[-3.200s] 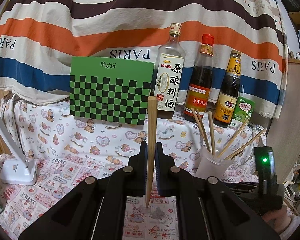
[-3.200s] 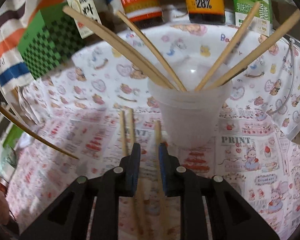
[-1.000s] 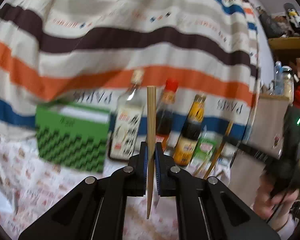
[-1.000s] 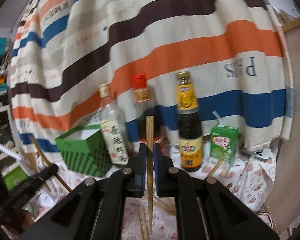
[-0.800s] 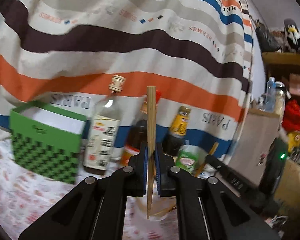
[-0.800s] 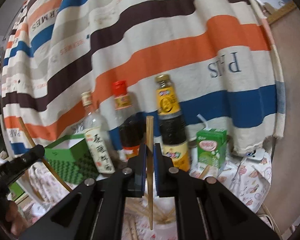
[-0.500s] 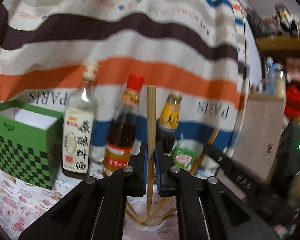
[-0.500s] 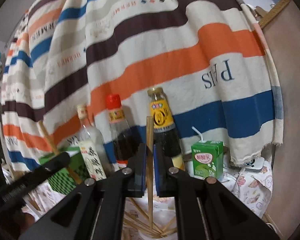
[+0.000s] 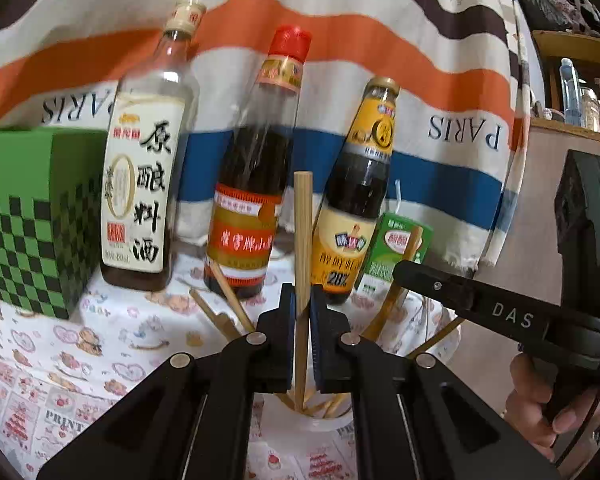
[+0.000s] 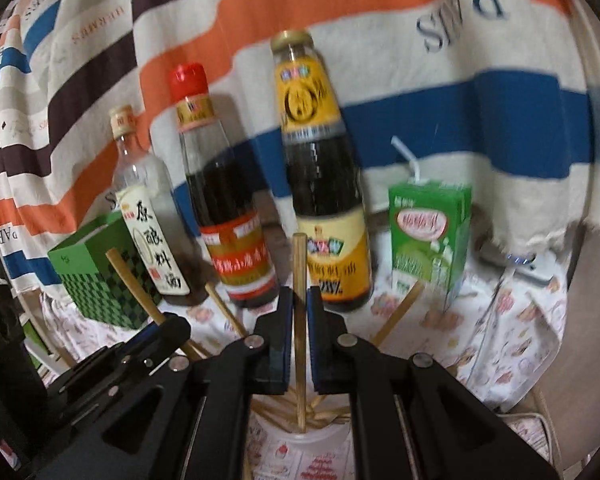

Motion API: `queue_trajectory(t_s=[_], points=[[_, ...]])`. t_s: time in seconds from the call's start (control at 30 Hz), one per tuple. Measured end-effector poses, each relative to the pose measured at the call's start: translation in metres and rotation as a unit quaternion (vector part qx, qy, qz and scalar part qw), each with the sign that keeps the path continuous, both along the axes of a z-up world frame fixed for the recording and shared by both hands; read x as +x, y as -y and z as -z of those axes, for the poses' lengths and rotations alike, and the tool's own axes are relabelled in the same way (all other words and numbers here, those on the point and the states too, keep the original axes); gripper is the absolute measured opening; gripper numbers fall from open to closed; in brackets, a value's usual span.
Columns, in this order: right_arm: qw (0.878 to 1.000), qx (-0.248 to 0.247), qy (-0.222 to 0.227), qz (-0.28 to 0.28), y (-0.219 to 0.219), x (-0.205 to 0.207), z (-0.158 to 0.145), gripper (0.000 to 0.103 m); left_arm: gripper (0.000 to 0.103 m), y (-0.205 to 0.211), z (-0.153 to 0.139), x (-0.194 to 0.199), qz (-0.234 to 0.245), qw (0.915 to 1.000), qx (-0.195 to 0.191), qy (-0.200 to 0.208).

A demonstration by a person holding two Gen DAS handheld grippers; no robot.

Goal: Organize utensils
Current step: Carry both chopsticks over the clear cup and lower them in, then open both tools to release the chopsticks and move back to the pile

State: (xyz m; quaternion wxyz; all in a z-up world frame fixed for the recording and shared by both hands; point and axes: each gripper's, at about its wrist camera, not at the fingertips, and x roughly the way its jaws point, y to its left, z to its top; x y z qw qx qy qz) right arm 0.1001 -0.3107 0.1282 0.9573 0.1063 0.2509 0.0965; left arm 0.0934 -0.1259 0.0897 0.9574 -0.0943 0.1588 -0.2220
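My left gripper (image 9: 302, 304) is shut on a wooden chopstick (image 9: 302, 232) held upright, its lower tip inside the white cup (image 9: 300, 426) just below the jaws. My right gripper (image 10: 299, 306) is shut on another upright chopstick (image 10: 299, 272), its tip also down in the white cup (image 10: 300, 436). Several chopsticks (image 9: 230, 300) lean in the cup. The right gripper also shows at the right of the left wrist view (image 9: 404, 270), holding its chopstick (image 9: 396, 288). The left gripper shows at the left of the right wrist view (image 10: 172, 330).
Behind the cup stand a clear cooking-wine bottle (image 9: 144, 184), a red-capped dark bottle (image 9: 256, 184) and a yellow-labelled vinegar bottle (image 9: 358, 208). A green drink carton (image 10: 430, 236) is on the right, a green checkered box (image 9: 24, 216) on the left. A striped cloth hangs behind.
Both grippers came down and closer to the cup; the lower tips of both held chopsticks now sit inside it. Both stay shut.
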Motion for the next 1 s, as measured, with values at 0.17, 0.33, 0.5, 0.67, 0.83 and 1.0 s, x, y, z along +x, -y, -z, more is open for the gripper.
queue_trajectory(t_s=[0.17,0.33,0.5,0.67,0.83,1.0], points=[[1.000,-0.003,-0.031,-0.003,0.000,0.009,0.009,0.007,0.006,0.006,0.005,0.004,0.009,0.9996,0.017,-0.019],[0.999,0.003,-0.048,-0.003,0.003,0.013,0.014,0.007,0.006,0.013,0.006,0.005,0.002,0.9989,0.042,-0.022],[0.999,0.003,-0.053,-0.005,0.004,0.014,0.012,0.007,0.008,0.012,0.003,0.005,-0.011,0.9979,0.060,-0.021],[0.999,-0.002,-0.048,-0.010,0.001,0.010,0.009,0.017,0.021,0.004,-0.008,-0.007,-0.019,0.9960,0.087,-0.008],[0.999,-0.009,-0.034,-0.021,-0.007,0.003,0.002,0.042,0.051,-0.014,-0.024,-0.029,-0.032,0.9959,0.083,0.017],[0.999,-0.003,-0.017,-0.036,-0.015,-0.006,-0.007,0.058,0.074,-0.043,-0.037,-0.054,-0.079,0.9918,0.087,0.049]])
